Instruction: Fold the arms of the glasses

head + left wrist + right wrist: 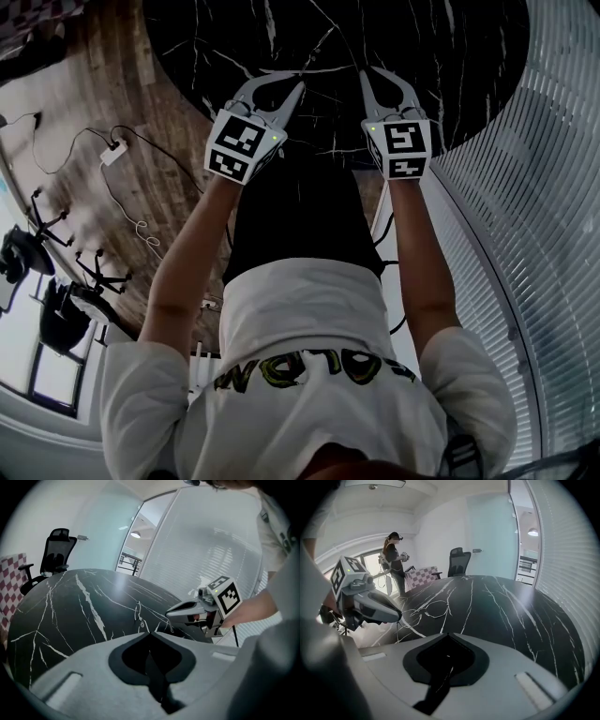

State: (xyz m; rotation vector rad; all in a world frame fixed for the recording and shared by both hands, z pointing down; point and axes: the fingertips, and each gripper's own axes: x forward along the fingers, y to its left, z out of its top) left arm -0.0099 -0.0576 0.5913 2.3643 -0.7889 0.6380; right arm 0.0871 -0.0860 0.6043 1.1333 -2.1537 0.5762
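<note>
Left gripper: clenched, with the 2 jaw tips meeting and nothing between them. It tilts down toward the table, in my left hand.
Right gripper: also clenched on nothing, tips pressed together. It tilts down a little more steeply, in my right hand.
Grippers to each other: side by side with a gap between them, their tips leaning slightly inward. Each one shows in the other's view.
Glasses: a thin wire frame lying on the table just ahead of both sets of tips, in the gap between the 2 grippers. From my right gripper they are ahead and to the left, close beside the left gripper's tip. From my left gripper they are straight ahead, with the right gripper's tip just to their right. Neither gripper holds them. The wire is too fine for me to tell whether the arms are folded.
Table: round, black stone with white veins, spreading out beyond and under both grippers.
Office chair: black, at the far edge of the table, ahead of my right gripper.
Checkered board: beside that chair, to its left.
Person: standing well beyond the table, ahead and left of my right gripper.
Blinds: a slatted wall on the right gripper's side.
Floor: wooden, on the left gripper's side, with cables lying on it.
</note>
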